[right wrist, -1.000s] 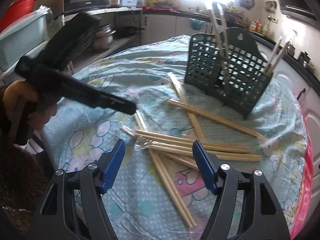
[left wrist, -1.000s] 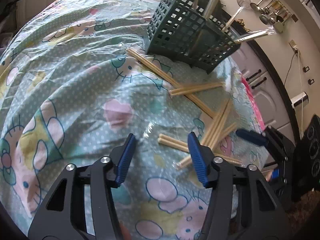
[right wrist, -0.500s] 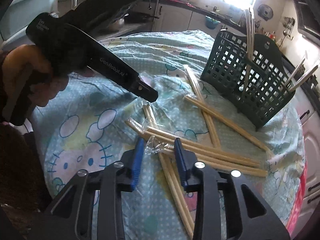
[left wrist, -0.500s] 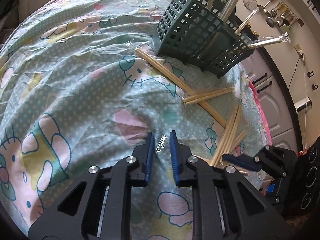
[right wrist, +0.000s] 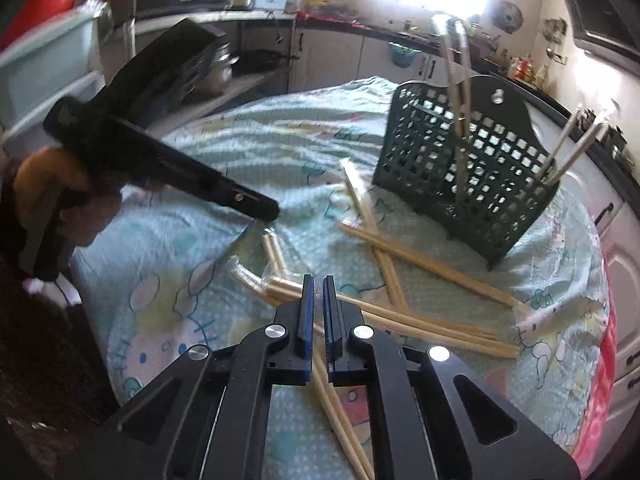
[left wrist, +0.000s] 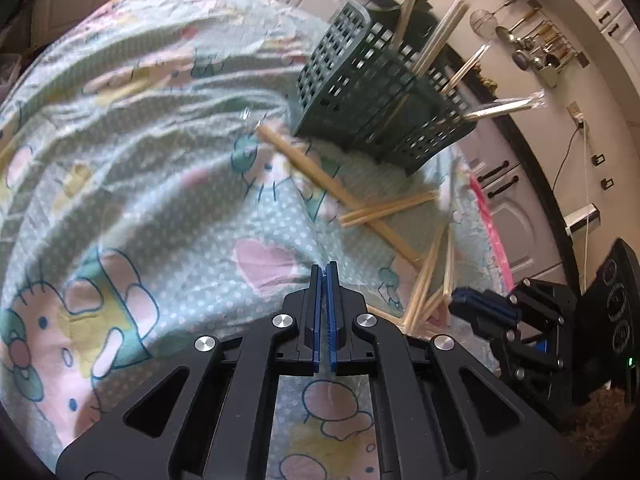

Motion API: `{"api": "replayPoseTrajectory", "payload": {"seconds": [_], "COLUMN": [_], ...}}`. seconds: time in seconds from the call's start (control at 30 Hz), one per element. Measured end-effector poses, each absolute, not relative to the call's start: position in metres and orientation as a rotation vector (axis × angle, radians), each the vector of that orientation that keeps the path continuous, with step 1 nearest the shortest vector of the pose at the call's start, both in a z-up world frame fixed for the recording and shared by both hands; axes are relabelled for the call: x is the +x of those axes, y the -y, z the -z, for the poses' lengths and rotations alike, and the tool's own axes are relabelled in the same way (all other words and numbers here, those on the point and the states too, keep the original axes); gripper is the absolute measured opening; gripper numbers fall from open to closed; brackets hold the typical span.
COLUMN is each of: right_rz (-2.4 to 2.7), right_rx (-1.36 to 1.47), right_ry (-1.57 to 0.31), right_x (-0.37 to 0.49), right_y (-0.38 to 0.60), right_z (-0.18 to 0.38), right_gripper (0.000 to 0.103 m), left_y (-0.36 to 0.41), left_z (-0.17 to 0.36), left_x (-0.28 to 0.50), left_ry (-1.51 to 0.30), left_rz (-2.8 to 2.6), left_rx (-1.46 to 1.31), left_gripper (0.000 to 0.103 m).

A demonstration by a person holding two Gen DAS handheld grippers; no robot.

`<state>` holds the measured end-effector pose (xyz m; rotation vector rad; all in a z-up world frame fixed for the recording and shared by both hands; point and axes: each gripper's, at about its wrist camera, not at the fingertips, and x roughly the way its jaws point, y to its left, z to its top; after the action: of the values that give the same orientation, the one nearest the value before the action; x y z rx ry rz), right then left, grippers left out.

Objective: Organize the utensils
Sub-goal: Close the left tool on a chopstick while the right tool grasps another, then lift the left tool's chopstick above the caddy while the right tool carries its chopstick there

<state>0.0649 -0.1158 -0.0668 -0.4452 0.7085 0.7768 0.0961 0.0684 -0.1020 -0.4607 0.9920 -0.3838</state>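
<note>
Several wrapped pairs of wooden chopsticks (right wrist: 416,260) lie scattered on the patterned tablecloth (left wrist: 140,168), also in the left wrist view (left wrist: 332,188). A dark green lattice utensil basket (right wrist: 464,168) stands at the far side with a few wrapped chopsticks upright in it; it also shows in the left wrist view (left wrist: 372,92). My left gripper (left wrist: 325,270) is shut and empty just above the cloth. My right gripper (right wrist: 315,280) is shut with a thin gap, above the near chopstick pile; nothing solid shows between its pads. Each gripper shows in the other's view (right wrist: 256,206) (left wrist: 476,306).
The round table's edge drops off to the right, with a pink cloth border (left wrist: 490,224). White cabinets (left wrist: 516,216) and a counter (right wrist: 360,32) surround the table. A hand (right wrist: 68,184) holds the left gripper at the table's left side.
Both grippers have closed from wide open to shut. The left gripper has moved forward over the cloth, and the right has moved in over the near chopsticks.
</note>
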Motion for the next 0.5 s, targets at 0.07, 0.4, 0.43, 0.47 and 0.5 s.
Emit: {"api": "replayPoseTrajectory", "payload": {"seconds": [0.07,0.4,0.43,0.47,0.5], "right_rz": [-0.771,-0.742,-0.74,-0.737,-0.735], "right_rx": [-0.402,-0.335,-0.334,-0.332,-0.329], "right_ry": [-0.704,-0.655,-0.652,-0.651,-0.648], "right_x": [0.069,0.075,0.076,0.078,0.079], "right_y": [0.121,0.134,0.134,0.134,0.134], "right_z": [0.059,0.031,0.03,0.029,0.028], "right_gripper": [0.005,0.005,0.005,0.005,0.004], "left_y": [-0.069,-0.077,-0.079,-0.08,-0.082], "left_z": [0.095,0.08,0.078,0.077,0.075], "left_x": [0.094,0.088,0.087,0.087,0.086], "left_ry": [-0.98,-0.94,-0.937,-0.937,-0.934], "left_rz": [0.393,0.405,0.403,0.405,0.401], "left_rx": [-0.463,-0.472,-0.473,-0.473,-0.472], "left_gripper": [0.0,0.0,0.0,0.0,0.0]}}
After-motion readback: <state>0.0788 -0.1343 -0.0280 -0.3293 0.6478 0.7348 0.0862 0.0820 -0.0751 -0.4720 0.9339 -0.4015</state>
